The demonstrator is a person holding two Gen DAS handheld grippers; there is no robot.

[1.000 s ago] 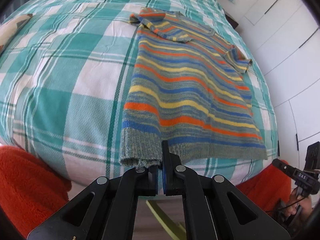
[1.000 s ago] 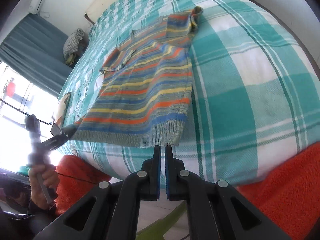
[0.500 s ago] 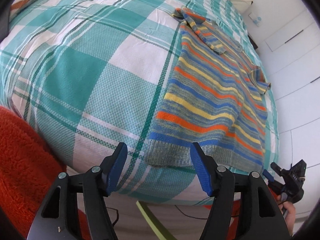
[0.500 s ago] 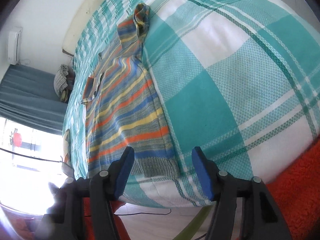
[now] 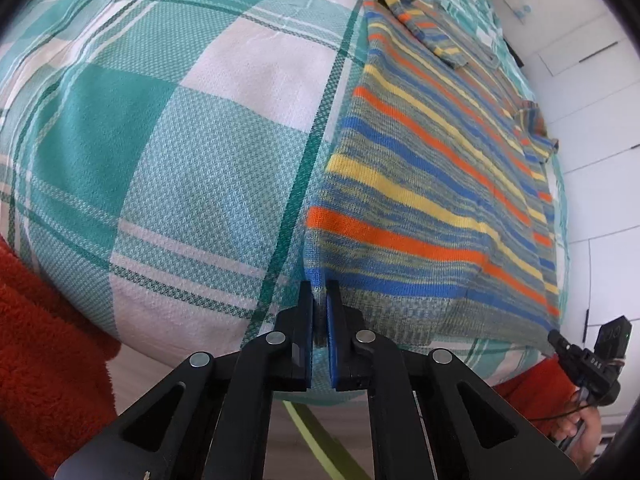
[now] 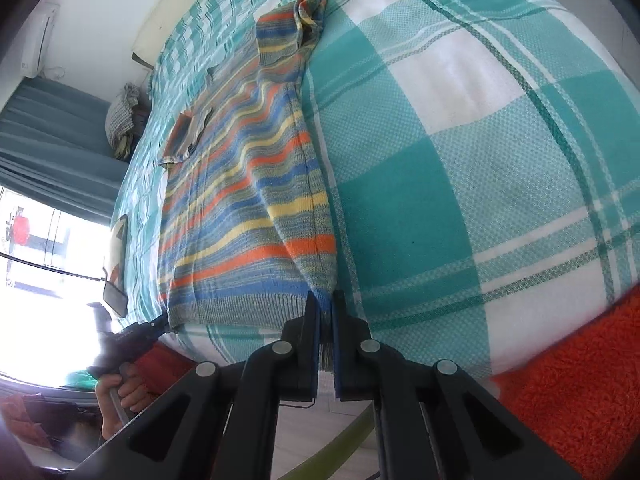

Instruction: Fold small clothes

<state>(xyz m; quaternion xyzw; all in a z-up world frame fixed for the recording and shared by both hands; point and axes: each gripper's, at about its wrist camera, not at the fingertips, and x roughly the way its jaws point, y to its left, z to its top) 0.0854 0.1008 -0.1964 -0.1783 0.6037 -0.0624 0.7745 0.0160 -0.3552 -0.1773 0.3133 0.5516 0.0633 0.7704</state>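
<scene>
Pinching hem corners of striped knit sweater [image 5: 432, 184], spread flat on checked bedspread [image 5: 180, 152] at lower centre | left gripper [image 5: 319, 312] and right gripper [image 6: 327, 316] both pressed together on ribbed hem | likely soft, light, stretchy; best held at corners | containers: none seen

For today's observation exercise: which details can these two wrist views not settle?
- Left wrist view: the left gripper hides how much hem of the striped knitted sweater it pinches.
- Right wrist view: the right gripper hides its hem corner likewise; window glare washes out the holder's hand.
</scene>
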